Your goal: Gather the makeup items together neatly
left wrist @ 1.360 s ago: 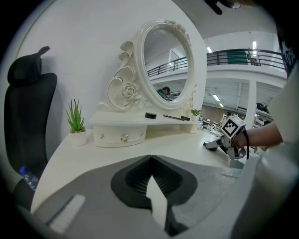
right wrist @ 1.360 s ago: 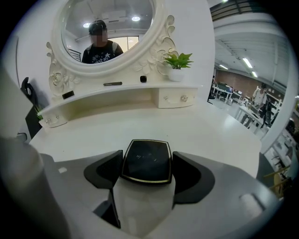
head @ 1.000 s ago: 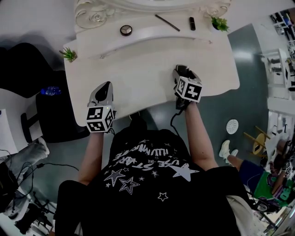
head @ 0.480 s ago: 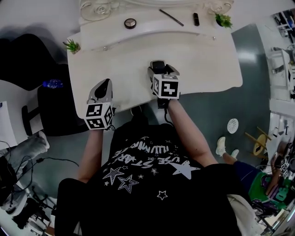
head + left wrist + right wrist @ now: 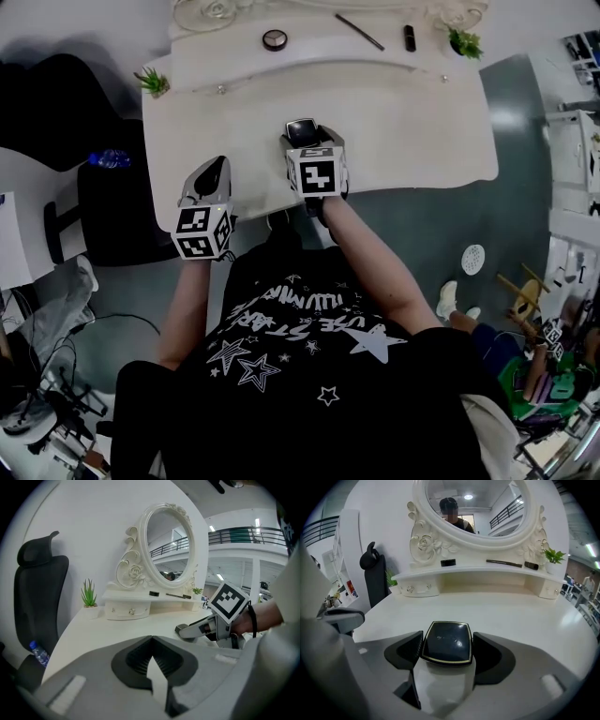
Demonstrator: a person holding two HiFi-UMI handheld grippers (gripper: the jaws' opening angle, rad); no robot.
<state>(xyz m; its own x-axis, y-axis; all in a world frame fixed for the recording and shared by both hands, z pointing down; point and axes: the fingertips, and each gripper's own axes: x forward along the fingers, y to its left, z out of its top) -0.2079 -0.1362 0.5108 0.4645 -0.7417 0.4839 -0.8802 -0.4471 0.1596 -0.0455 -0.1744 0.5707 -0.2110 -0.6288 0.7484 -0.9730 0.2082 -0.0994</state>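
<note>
- The right gripper (image 5: 447, 637) has its jaws set wide and closed against the two sides of a black square compact (image 5: 300, 130) with a gilt rim. It holds the compact over the white dressing table (image 5: 403, 122), near the middle of the front edge. Whether the compact rests on the top or hangs just above it is hard to make out.
- The left gripper (image 5: 151, 641) is closed, its tips meeting with nothing between them, near the table's front left corner.
- On the raised shelf along the back edge lie a round compact (image 5: 275, 39), a thin pencil (image 5: 360, 32) and a short dark tube (image 5: 410, 37) too small to name surely.
- The oval mirror (image 5: 166, 545) is cut off in the head view.
- One small plant (image 5: 466, 43) stands at the shelf's right end, and another plant (image 5: 153, 82) at the back left corner.
- A black chair (image 5: 40, 583) stands left of the table with a blue-capped bottle (image 5: 108, 158) by it, and the floor (image 5: 525, 112) is grey-green.
</note>
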